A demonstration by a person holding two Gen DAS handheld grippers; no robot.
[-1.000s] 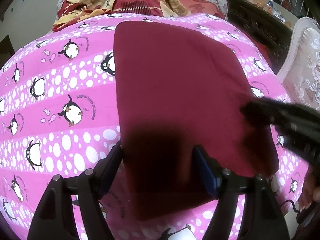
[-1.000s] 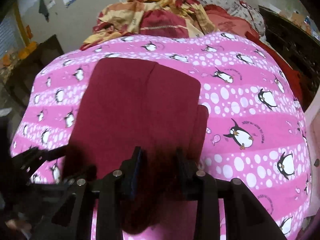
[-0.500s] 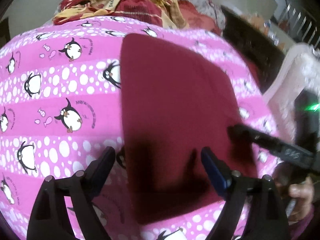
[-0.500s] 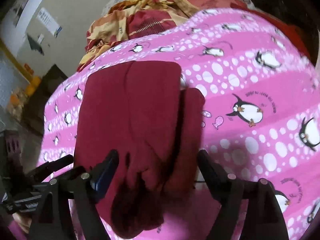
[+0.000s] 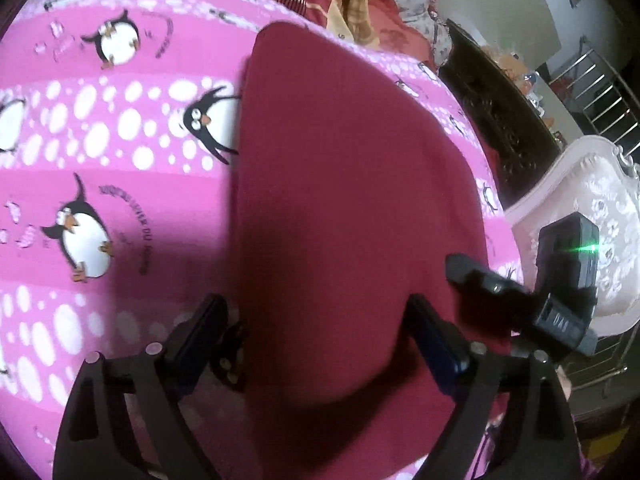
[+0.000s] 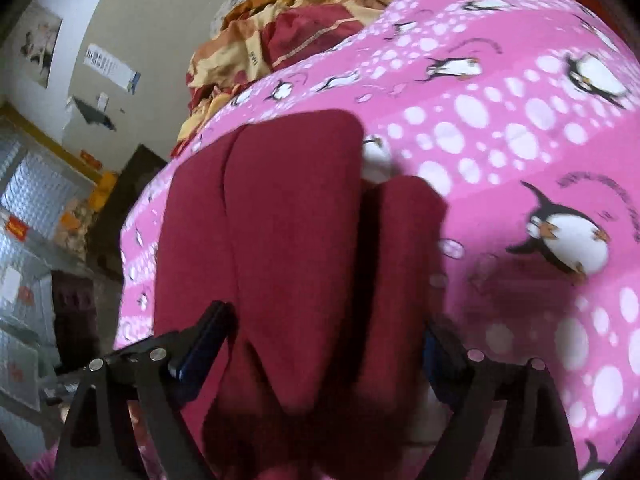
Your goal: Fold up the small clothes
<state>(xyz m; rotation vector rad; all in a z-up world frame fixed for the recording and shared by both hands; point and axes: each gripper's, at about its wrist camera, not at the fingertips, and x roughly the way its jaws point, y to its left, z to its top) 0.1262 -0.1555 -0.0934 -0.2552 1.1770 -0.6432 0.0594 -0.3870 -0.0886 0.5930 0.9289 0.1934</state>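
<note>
Maroon cloth [image 5: 352, 200] lies folded on the penguin sheet [image 5: 100, 160], and where the right gripper [image 6: 324, 340] pinched its near edge a second ago, both it and the left gripper [image 5: 316, 320] now gape wide, so I judge this fold released.

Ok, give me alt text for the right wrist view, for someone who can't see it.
A folded dark red garment lies on a pink penguin-print sheet, with the open right gripper straddling its near end, one finger on each side. A red-and-yellow blanket is heaped at the far end, and a wall with papers shows at left.
</note>
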